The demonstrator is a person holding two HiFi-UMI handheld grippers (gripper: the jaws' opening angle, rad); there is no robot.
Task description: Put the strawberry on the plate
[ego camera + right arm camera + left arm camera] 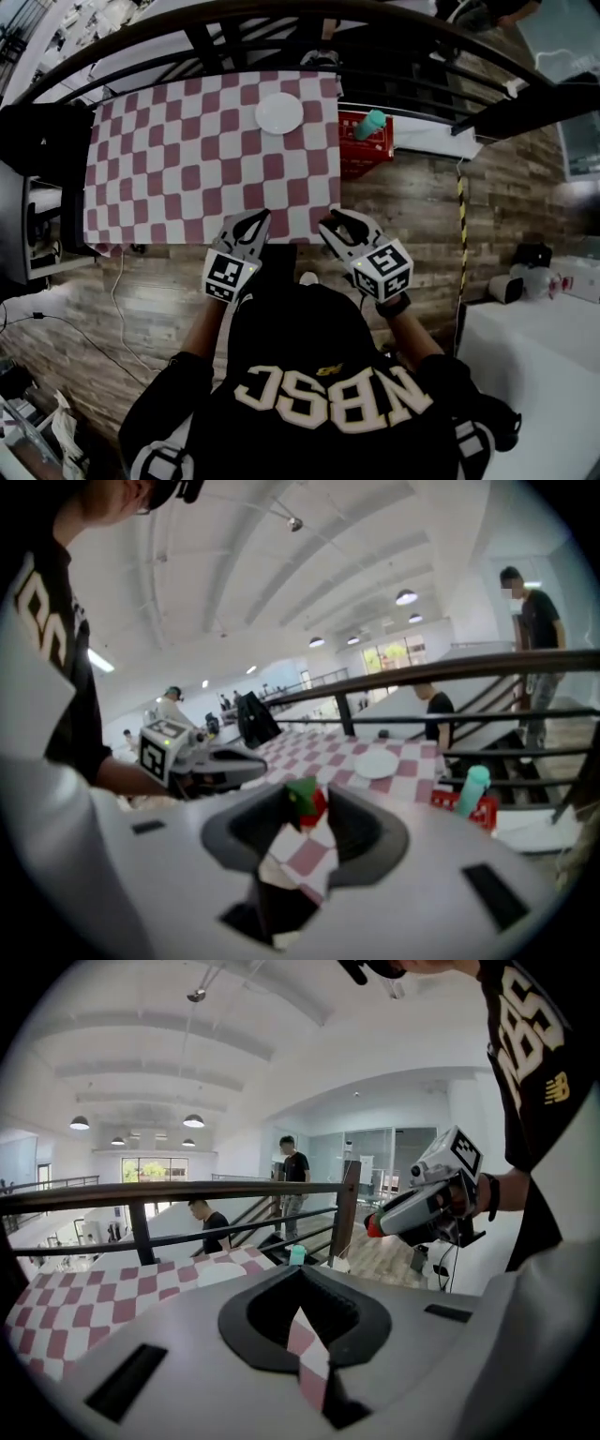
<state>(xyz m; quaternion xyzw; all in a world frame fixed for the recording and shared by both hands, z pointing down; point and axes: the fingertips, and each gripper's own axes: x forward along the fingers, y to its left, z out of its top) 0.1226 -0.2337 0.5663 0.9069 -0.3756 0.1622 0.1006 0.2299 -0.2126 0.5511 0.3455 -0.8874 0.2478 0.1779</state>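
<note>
The strawberry (310, 804), red with a green leafy top, sits pinched between the jaws of my right gripper (307, 797), which is shut on it. In the head view that gripper (330, 228) hovers over the near edge of the red-and-white checkered table (187, 159). In the left gripper view a red bit shows at the tip of the right gripper (378, 1226). The white plate (279, 113) lies empty at the table's far side, well ahead of both grippers. My left gripper (257, 223) is beside the right one, shut with nothing in it (300, 1271).
A red crate (364, 148) with a teal bottle (373, 123) stands right of the table on the wooden floor. A dark railing (309, 37) runs behind the table, with people (294, 1171) beyond it. A white surface (539, 375) is at the right.
</note>
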